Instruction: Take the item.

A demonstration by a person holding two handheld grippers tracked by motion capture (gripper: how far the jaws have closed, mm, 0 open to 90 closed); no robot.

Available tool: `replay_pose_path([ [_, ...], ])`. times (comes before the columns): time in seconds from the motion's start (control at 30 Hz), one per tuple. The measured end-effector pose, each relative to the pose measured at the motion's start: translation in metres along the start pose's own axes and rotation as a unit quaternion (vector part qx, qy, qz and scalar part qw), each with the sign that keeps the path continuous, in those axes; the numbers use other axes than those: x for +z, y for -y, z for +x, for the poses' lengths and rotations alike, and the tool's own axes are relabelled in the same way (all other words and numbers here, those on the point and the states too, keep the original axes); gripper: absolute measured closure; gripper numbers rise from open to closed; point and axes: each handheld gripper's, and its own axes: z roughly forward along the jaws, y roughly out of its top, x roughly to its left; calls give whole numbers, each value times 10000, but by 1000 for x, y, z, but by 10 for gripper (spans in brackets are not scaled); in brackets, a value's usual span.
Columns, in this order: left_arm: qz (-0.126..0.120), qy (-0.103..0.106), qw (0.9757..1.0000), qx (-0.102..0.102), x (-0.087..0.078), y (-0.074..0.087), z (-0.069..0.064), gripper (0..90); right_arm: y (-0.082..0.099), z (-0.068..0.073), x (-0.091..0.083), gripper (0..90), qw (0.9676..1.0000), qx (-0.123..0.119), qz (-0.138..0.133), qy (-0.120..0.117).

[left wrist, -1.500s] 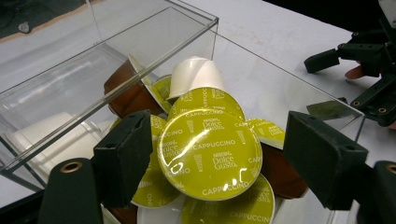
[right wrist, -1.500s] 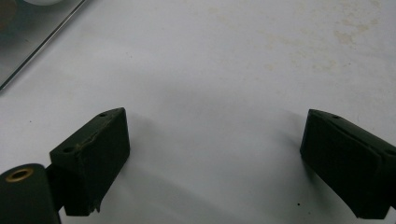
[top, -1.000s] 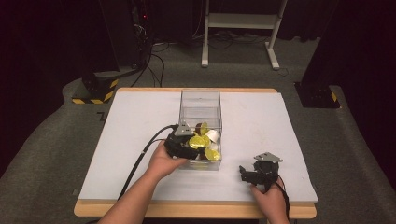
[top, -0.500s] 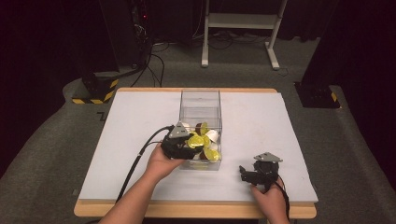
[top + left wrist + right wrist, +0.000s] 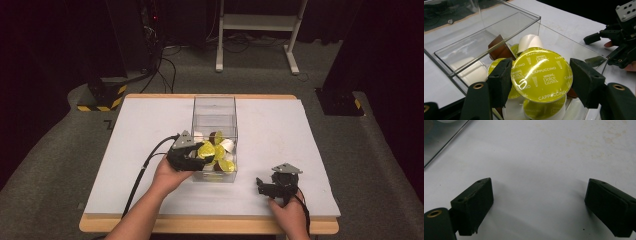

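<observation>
Closing in over the last moment, left tongs now clamp a yellow capsule inside the clear box, ready for lifting out; right tongs rest wide on the tabletop.

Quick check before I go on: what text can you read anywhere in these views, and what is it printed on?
"CAPPUCCINO", repeated across the yellow-green foil lid of the coffee capsule held in the left hand-held gripper.
"NESCAFÉ Dolce Gusto", repeated on that same lid.
"CAPPUCCINO", in part, on the yellow capsule lids below in the clear plastic box.
A dark mark on the floor by the table's left corner: too small to read.
</observation>
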Motion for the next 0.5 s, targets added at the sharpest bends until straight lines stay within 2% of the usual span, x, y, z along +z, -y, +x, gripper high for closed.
replay_pose_path([
  [0.13,-90,39,9999,-66,-7,-2,0,373,0,0,0,82,10000,0,0,1],
  [0.27,-125,49,9999,-37,-16,-5,1,374,0,0,0,82,10000,-1,0,1],
  [0.37,-193,47,9997,-137,-21,-6,1,374,0,0,0,82,10000,-2,0,1],
  [0.4,-150,49,9999,-65,-24,-6,3,374,0,0,0,82,10000,-3,-1,2],
  [0.5,-173,9,9998,-37,-30,-6,4,374,0,0,0,82,10000,0,-7,1],
])
